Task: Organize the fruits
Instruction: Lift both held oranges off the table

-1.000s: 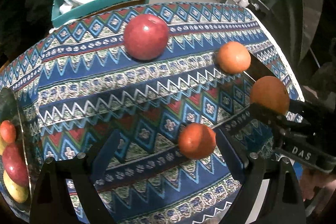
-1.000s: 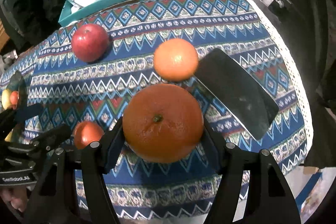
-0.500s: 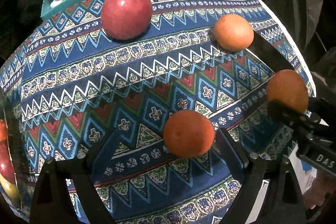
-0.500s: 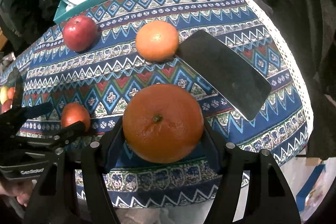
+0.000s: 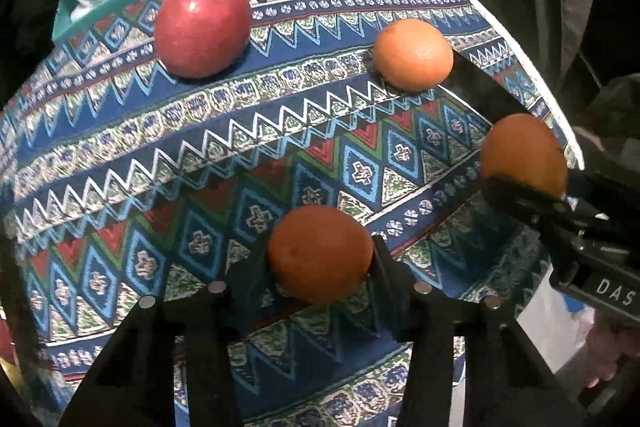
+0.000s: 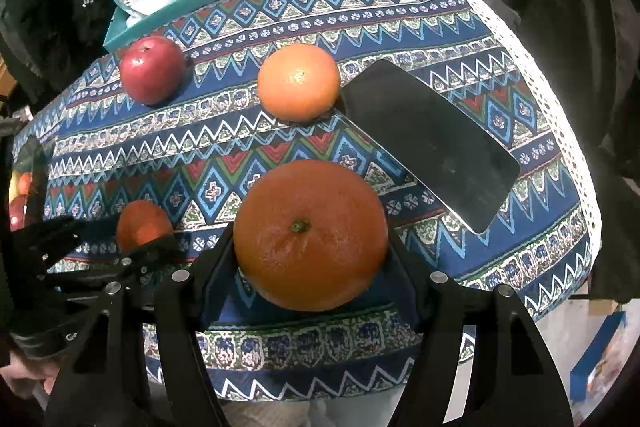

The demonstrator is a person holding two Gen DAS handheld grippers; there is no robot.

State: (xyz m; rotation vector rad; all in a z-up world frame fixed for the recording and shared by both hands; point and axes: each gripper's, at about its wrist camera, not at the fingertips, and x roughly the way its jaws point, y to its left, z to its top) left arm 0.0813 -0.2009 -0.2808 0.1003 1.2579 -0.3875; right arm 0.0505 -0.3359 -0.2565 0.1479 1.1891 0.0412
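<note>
My left gripper (image 5: 320, 259) is shut on a small orange (image 5: 320, 253) low over the patterned tablecloth (image 5: 240, 147); this small orange also shows in the right wrist view (image 6: 142, 225). My right gripper (image 6: 310, 247) is shut on a large orange (image 6: 310, 235), held above the cloth near the front edge; the large orange shows at the right of the left wrist view (image 5: 522, 155). A red apple (image 5: 202, 27) and a third orange (image 5: 412, 53) lie on the cloth farther back.
A black tray (image 6: 432, 143) lies right of the third orange (image 6: 298, 81). A teal box (image 6: 180, 7) holding bags stands behind the table. A plate with fruit (image 6: 18, 195) sits at the far left. The table's white edge (image 6: 560, 131) drops off on the right.
My left gripper has closed its fingers onto the small orange. The right gripper stays shut on the large orange, pulled back slightly toward the front edge.
</note>
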